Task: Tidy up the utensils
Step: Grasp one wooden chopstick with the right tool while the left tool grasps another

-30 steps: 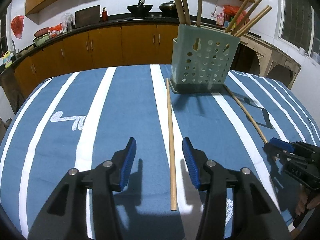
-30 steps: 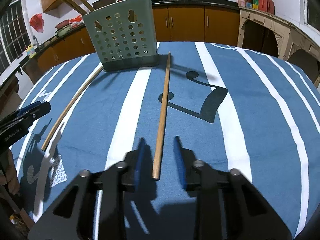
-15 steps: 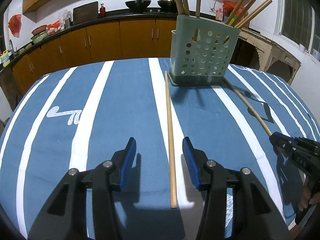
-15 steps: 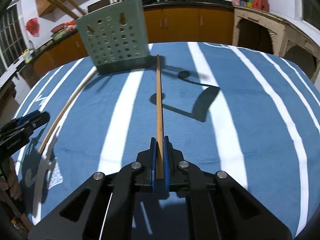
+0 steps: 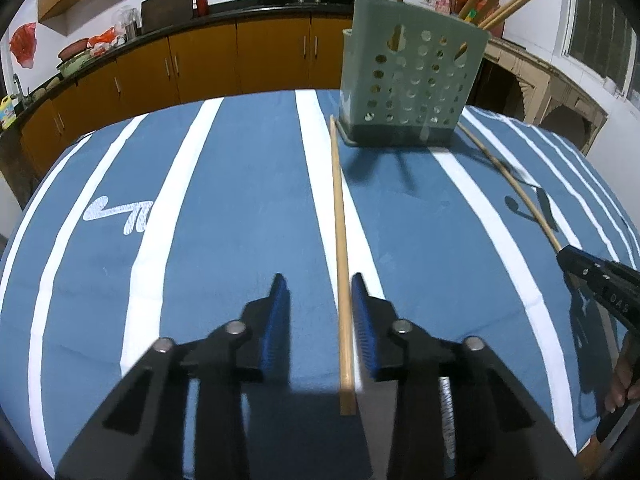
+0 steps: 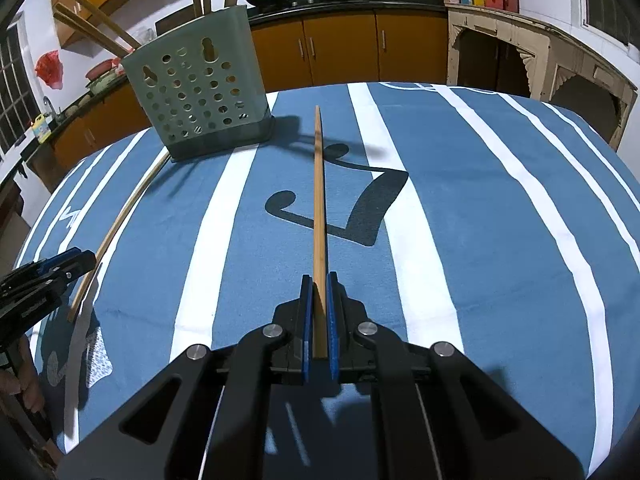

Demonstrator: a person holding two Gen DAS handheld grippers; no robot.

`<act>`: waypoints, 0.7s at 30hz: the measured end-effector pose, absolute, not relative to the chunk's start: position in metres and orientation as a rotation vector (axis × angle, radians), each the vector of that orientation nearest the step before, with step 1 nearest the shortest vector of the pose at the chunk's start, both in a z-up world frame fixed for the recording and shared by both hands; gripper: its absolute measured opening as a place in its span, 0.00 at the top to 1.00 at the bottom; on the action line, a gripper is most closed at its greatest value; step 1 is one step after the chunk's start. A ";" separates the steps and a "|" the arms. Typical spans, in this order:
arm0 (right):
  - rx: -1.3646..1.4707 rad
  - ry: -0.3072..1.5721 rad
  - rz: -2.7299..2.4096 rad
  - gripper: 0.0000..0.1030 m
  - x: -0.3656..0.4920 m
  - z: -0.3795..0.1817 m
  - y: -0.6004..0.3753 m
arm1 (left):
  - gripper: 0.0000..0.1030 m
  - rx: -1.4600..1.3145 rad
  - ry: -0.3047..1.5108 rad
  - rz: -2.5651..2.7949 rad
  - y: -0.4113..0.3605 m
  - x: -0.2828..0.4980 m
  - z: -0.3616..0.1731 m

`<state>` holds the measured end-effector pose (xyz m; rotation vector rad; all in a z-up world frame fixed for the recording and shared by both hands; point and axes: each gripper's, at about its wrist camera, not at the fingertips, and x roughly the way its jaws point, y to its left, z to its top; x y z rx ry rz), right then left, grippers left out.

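A green perforated utensil holder (image 5: 408,80) stands at the far side of the table and holds several wooden chopsticks; it also shows in the right wrist view (image 6: 200,88). My left gripper (image 5: 320,308) is open, with a wooden chopstick (image 5: 340,240) lying on the cloth between its fingers, close to the right one. My right gripper (image 6: 319,312) is shut on another chopstick (image 6: 319,200) that points toward the holder. That chopstick (image 5: 508,180) and the right gripper (image 5: 600,280) also show at the right of the left wrist view.
The table wears a blue cloth with white stripes (image 5: 240,200). Orange kitchen cabinets (image 5: 200,64) and a counter with pans run behind it. The left gripper (image 6: 44,276) shows at the left edge of the right wrist view, by the other chopstick (image 6: 120,224).
My right gripper closed on its chopstick and lifted it slightly. My left gripper moved forward and right, so the other chopstick now lies between its open fingers.
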<state>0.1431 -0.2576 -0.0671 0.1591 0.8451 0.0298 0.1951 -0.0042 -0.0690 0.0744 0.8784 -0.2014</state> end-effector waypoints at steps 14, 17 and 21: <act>0.140 0.844 0.037 0.92 0.142 -0.067 -0.256 | 0.92 0.017 0.892 -0.077 0.023 0.193 -0.069; 0.138 0.843 0.036 0.92 0.142 -0.067 -0.256 | 0.92 0.011 0.894 -0.107 0.022 0.191 -0.069; 0.133 0.843 0.036 0.92 0.141 -0.068 -0.255 | 0.89 0.010 0.895 -0.116 0.020 0.190 -0.069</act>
